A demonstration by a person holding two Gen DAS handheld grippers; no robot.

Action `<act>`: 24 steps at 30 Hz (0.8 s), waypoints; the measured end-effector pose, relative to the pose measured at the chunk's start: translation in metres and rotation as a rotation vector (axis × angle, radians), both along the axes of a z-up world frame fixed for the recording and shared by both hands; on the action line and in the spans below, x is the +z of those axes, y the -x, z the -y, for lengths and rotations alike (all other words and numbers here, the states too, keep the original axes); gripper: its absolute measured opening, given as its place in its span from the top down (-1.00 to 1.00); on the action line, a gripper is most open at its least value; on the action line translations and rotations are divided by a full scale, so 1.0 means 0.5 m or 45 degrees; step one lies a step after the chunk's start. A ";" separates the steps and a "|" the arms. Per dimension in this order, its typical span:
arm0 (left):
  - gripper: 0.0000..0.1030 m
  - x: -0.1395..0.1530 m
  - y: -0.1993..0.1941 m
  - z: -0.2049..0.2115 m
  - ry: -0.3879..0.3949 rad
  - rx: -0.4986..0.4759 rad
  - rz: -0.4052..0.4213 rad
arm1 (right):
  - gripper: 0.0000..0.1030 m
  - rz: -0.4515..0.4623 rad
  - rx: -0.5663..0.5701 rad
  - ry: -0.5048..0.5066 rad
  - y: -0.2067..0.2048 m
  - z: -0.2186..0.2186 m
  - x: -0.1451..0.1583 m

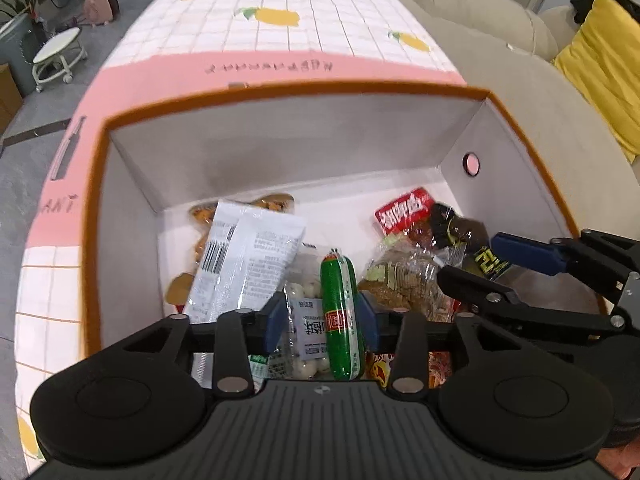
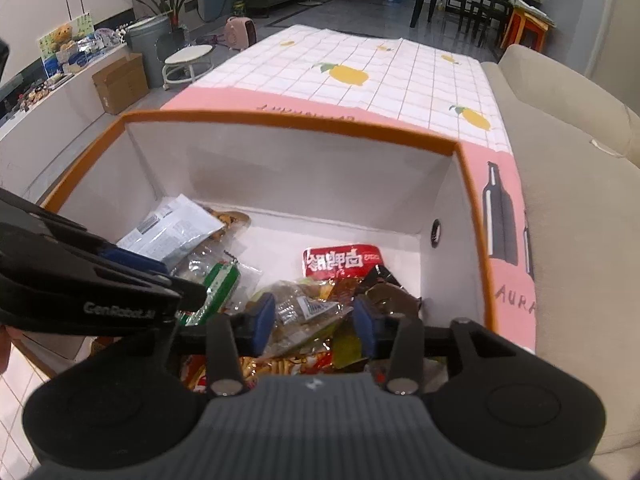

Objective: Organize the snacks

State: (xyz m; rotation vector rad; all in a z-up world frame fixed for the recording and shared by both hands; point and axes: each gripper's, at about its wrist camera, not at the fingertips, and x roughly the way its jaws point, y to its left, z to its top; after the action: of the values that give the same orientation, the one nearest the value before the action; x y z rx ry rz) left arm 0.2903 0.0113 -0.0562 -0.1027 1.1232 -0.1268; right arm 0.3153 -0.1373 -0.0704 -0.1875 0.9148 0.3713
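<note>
Blue-padded, the left gripper point(image 1: 322, 316) pinches an upright green sausage stick point(image 1: 341, 312) over the near edge of the orange-rimmed white cardboard box point(image 1: 280, 148), the right gripper point(image 2: 314, 322) hangs half-open above crinkled clear wrappers point(image 2: 304, 308), and a red snack packet point(image 2: 340, 260) lies toward the far right corner.

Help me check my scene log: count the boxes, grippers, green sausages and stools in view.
Box: 1
Grippers: 2 (left gripper, right gripper)
Green sausage: 1
Stool: 1
Total: 5
</note>
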 end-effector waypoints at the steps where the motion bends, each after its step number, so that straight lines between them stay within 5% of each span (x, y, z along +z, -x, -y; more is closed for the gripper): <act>1: -0.09 0.008 0.005 -0.004 0.000 0.014 0.018 | 0.03 0.009 -0.002 -0.005 0.001 0.004 0.006; 10: -0.15 0.085 0.084 -0.003 -0.066 0.071 0.246 | -0.31 0.138 -0.043 -0.069 0.060 0.022 0.069; 24: -0.15 0.153 0.241 0.022 -0.195 0.143 0.599 | -0.45 0.417 -0.084 -0.053 0.216 0.032 0.143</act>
State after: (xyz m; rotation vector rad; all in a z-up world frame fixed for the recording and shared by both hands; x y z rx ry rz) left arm 0.1699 0.0004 0.0203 0.0021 0.6526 0.0361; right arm 0.2072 -0.1532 0.0010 -0.1734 0.5884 0.2877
